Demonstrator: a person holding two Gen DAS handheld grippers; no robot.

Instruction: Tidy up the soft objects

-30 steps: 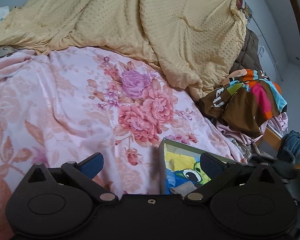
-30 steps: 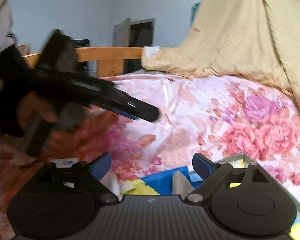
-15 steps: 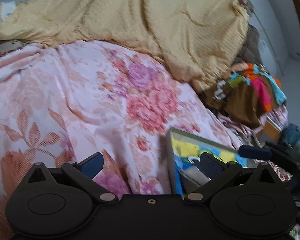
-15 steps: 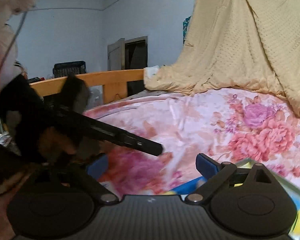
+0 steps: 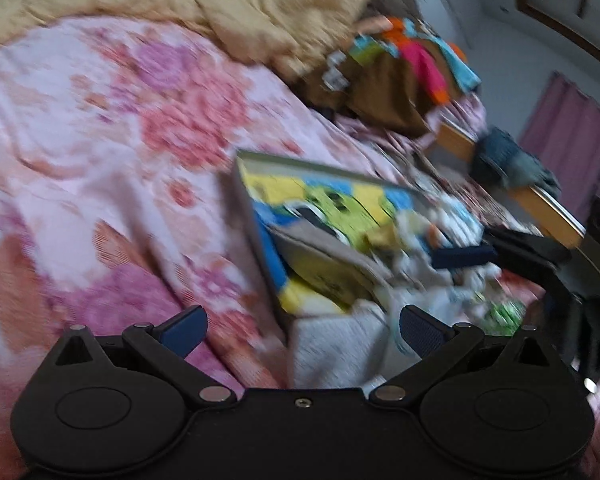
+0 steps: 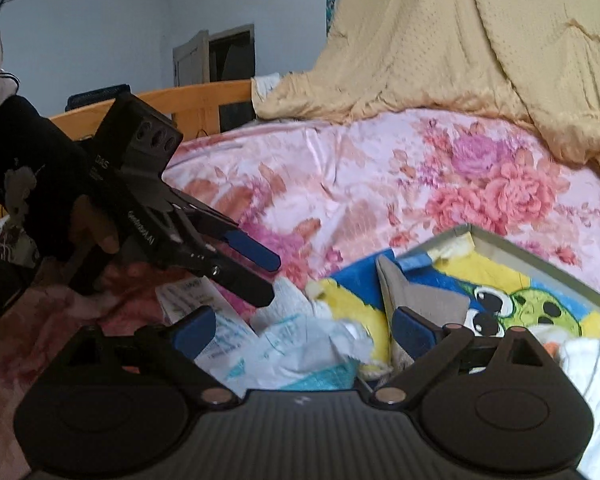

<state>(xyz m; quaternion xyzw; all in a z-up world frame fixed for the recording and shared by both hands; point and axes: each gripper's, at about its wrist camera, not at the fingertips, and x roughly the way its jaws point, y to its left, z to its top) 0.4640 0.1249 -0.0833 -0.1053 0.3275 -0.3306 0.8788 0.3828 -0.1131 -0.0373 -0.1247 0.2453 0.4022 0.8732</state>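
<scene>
Because the crumpled white cloths (image 6: pixel 300 336) heaped at the near end of the cartoon-printed box (image 6: pixel 540 256) on the flowered bedsheet (image 6: pixel 380 168) look light, limp and easily snagged, a raised fold should be pinched rather than a flat patch. The right gripper (image 6: pixel 300 326) is spread wide over them, its jaws having just been opening, nothing clamped. The left gripper (image 5: pixel 300 322) is likewise released, empty.
</scene>
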